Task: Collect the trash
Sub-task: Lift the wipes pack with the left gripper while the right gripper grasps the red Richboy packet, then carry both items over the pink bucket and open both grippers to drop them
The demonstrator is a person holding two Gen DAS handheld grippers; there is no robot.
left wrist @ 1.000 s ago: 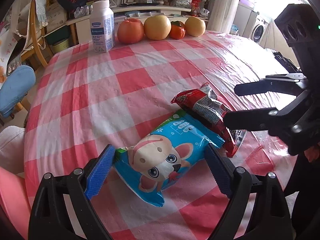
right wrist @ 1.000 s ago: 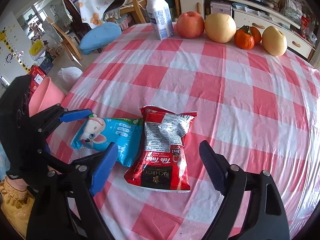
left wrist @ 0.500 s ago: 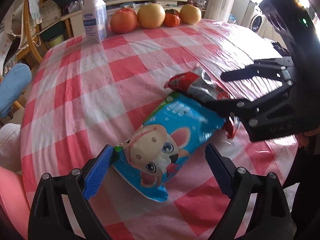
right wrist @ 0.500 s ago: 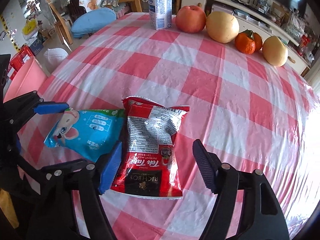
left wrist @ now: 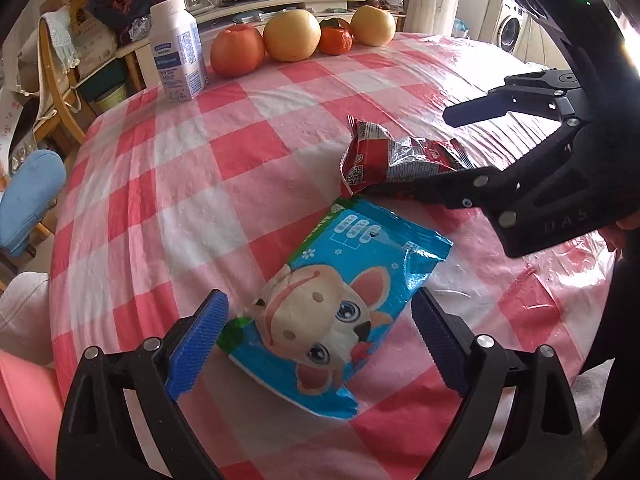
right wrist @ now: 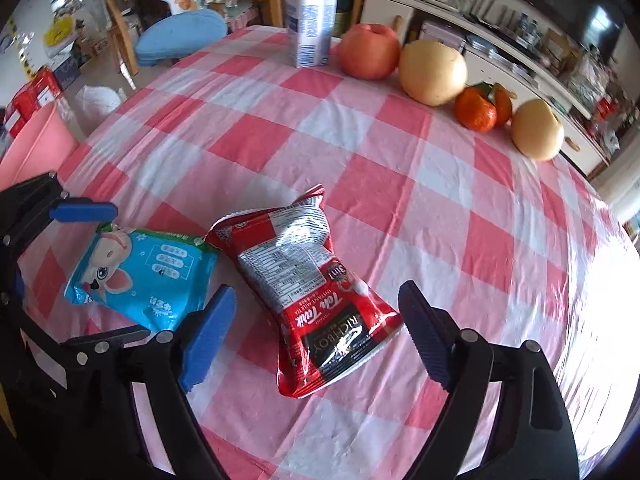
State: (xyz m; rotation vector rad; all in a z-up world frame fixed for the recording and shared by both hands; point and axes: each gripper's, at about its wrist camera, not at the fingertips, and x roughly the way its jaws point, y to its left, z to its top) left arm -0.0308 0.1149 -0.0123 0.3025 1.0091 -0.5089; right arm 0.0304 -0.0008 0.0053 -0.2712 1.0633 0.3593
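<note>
A blue snack wrapper with a cartoon cow [left wrist: 340, 300] lies on the checked tablecloth, its near end between the open jaws of my left gripper [left wrist: 318, 336]. It also shows in the right wrist view [right wrist: 148, 276]. A red and silver snack packet [right wrist: 316, 296] lies beside it, its near end between the open jaws of my right gripper [right wrist: 316, 328]. In the left wrist view the red packet [left wrist: 396, 160] is partly hidden behind the right gripper [left wrist: 452, 152]. Neither gripper holds anything.
A white milk bottle [left wrist: 178, 50], an apple [left wrist: 238, 50], two pears [left wrist: 292, 40] and tangerines [left wrist: 336, 38] stand along the far table edge. A pink bin [right wrist: 28, 148] stands beside the table on the left. Chairs with a blue cushion [right wrist: 180, 36] are behind.
Both grippers have come lower and closer to the packets. The red packet has turned and now sits apart from the blue wrapper. Jaws stay open.
</note>
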